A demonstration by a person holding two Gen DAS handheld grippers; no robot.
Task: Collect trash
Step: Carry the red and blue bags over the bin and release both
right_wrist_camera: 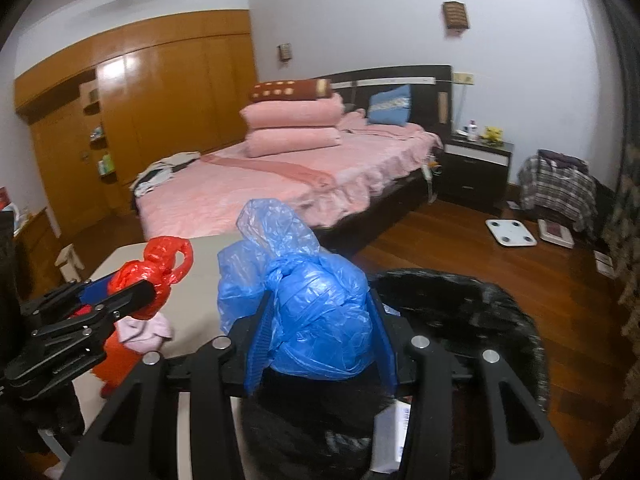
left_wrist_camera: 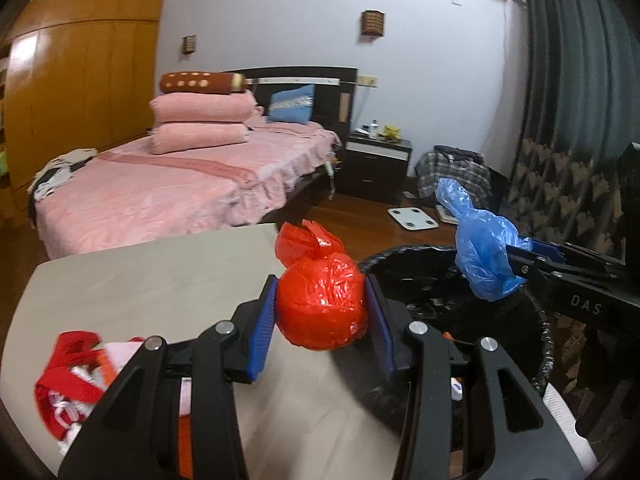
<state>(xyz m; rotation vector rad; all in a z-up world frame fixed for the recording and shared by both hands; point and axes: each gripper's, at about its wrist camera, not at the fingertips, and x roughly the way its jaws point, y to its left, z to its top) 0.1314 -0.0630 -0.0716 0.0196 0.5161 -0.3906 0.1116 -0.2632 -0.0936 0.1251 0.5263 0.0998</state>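
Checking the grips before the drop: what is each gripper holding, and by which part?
Left gripper clamps the red bag across its round body, below the knot. Right gripper clamps the blue bag likewise.

**Hidden and cut off**

The bin (right_wrist_camera: 460, 300) interior stayed dark behind the blue bag (right_wrist_camera: 316, 320). Red cloth (left_wrist_camera: 68, 376) on the worktop (left_wrist_camera: 140, 280) was blurred and partly covered. Nightstand (left_wrist_camera: 378, 156) items were too small to tell.
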